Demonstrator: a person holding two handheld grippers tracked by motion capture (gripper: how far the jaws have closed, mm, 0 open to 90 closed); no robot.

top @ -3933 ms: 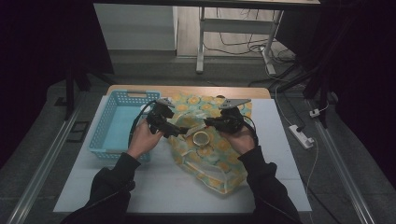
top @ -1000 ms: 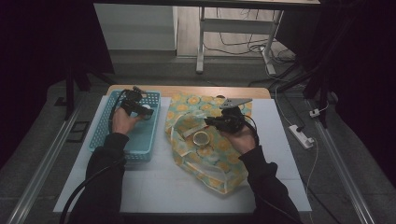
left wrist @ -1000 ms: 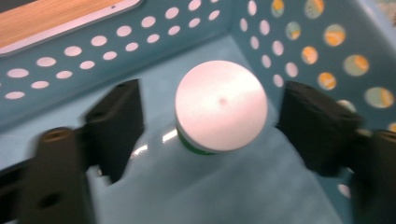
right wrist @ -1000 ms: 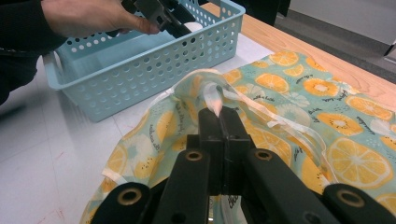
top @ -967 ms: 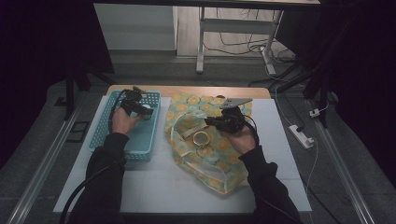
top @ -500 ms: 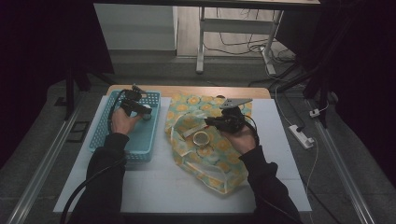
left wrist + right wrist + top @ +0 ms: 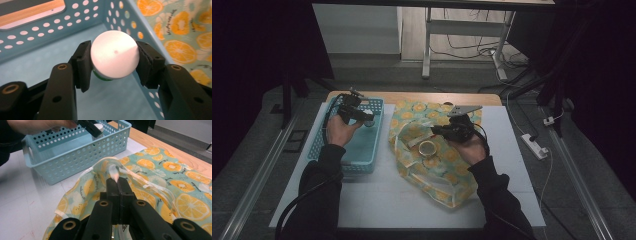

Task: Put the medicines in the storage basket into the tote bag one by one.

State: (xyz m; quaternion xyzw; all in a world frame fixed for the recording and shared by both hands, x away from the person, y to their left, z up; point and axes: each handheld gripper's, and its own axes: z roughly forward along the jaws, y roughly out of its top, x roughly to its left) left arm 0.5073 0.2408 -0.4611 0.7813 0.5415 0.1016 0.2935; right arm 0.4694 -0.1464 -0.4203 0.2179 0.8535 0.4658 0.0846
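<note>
Your left gripper (image 7: 113,61) holds a small white-capped jar (image 7: 114,53) over the far right corner of the blue basket (image 7: 343,159). The pads sit on either side of the cap, though a thin gap shows at the left pad, so the grip may be loosening. The jar stands upright, its long axis running straight down to the basket floor at six o'clock beneath it. In the high view that hand hovers at about ten o'clock from the table's centre.

Your right gripper (image 7: 117,186) is clamped tight on the clear plastic handle (image 7: 113,173) of the orange-print bag (image 7: 432,165), pinching it up from the cloth. The bag lies just beside the basket, at three o'clock from it, with a roll of tape (image 7: 428,148) resting on it just beside your right hand. The left hand is plainly the nearer to the basket.

The white tabletop (image 7: 377,200) is smooth and flat, with a wooden strip along the far edge. The room around it is dark, with cables and a power strip (image 7: 534,146) on the grey floor.
</note>
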